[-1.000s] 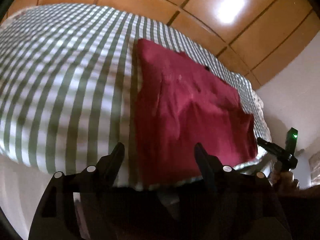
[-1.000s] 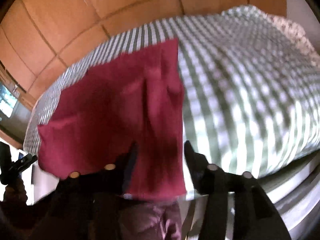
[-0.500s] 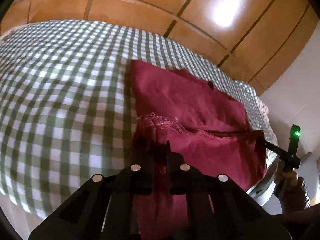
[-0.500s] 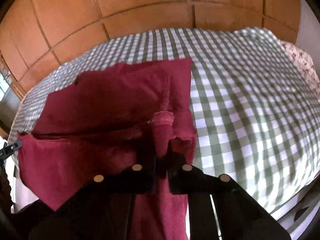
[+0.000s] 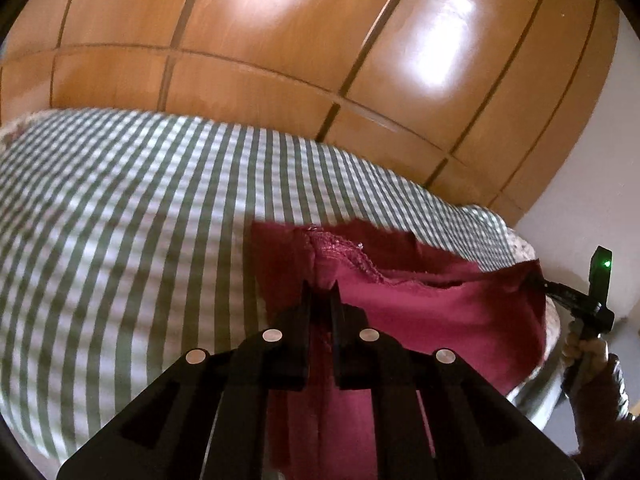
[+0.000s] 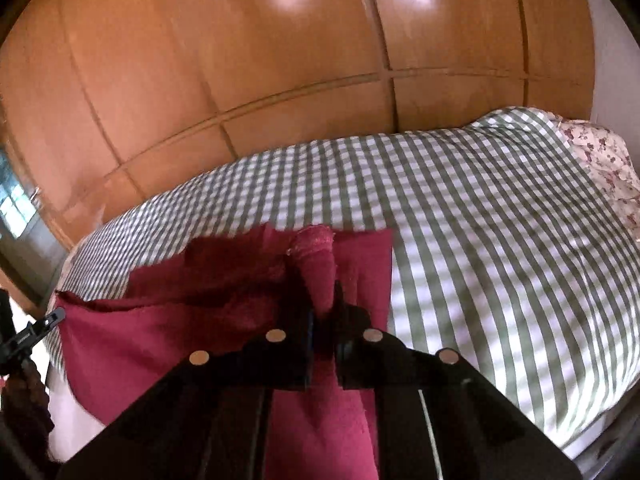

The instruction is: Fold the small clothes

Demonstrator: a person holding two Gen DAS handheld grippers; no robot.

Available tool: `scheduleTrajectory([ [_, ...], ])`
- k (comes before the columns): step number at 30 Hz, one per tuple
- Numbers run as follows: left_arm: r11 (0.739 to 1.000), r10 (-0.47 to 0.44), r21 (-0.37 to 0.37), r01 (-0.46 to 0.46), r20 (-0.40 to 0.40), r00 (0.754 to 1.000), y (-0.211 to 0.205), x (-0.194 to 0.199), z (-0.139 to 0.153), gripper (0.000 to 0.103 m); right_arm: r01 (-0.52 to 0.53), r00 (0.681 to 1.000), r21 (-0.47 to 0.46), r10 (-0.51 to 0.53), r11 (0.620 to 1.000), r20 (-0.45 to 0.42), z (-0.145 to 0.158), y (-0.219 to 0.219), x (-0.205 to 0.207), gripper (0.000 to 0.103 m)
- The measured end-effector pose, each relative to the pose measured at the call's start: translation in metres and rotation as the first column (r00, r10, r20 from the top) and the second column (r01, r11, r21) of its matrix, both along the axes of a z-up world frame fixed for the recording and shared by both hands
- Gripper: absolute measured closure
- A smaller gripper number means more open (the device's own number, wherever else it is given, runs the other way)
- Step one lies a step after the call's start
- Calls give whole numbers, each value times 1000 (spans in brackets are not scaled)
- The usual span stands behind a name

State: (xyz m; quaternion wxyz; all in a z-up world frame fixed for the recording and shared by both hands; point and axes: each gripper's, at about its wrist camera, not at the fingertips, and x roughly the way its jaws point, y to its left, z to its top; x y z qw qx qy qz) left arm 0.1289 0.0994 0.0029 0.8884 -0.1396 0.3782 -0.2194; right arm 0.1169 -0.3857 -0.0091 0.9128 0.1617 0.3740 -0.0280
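Note:
A dark red garment [image 5: 432, 312] lies on the green-and-white checked bed [image 5: 132, 216]. My left gripper [image 5: 320, 290] is shut on its near left corner and holds the hemmed edge lifted above the bed. My right gripper [image 6: 322, 300] is shut on the near right corner of the same garment [image 6: 160, 336], also lifted. The near edge hangs stretched between the two grippers, carried over the far half. The right gripper shows at the right edge of the left wrist view [image 5: 556, 290], and the left gripper at the left edge of the right wrist view [image 6: 56, 316].
A wooden panelled wardrobe [image 5: 320, 60] stands behind the bed. A floral pillow [image 6: 600, 160] lies at the bed's right end. The checked cover [image 6: 500, 248] stretches to the right of the garment. A window [image 6: 16, 208] is at far left.
Both grippers closed on the garment's near corners, then lifted and carried the near edge up and away over the far half. The view has tilted upward toward the wardrobe.

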Motion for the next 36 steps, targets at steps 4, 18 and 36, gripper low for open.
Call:
scheduleTrajectory([
  [4, 999, 24, 26, -24, -2, 1000, -14, 45, -2, 96, 48, 999, 5, -48, 999, -21, -15, -24, 44, 96],
  [18, 975, 126, 204, -87, -186, 974, -53, 153, -85, 96, 165, 966, -51, -172, 985, -195, -109, -47, 140, 92],
  [36, 981, -81, 171, 94, -78, 994, -102, 72, -53, 67, -268, 951, 6, 266, 963, -156, -86, 104, 135, 57],
])
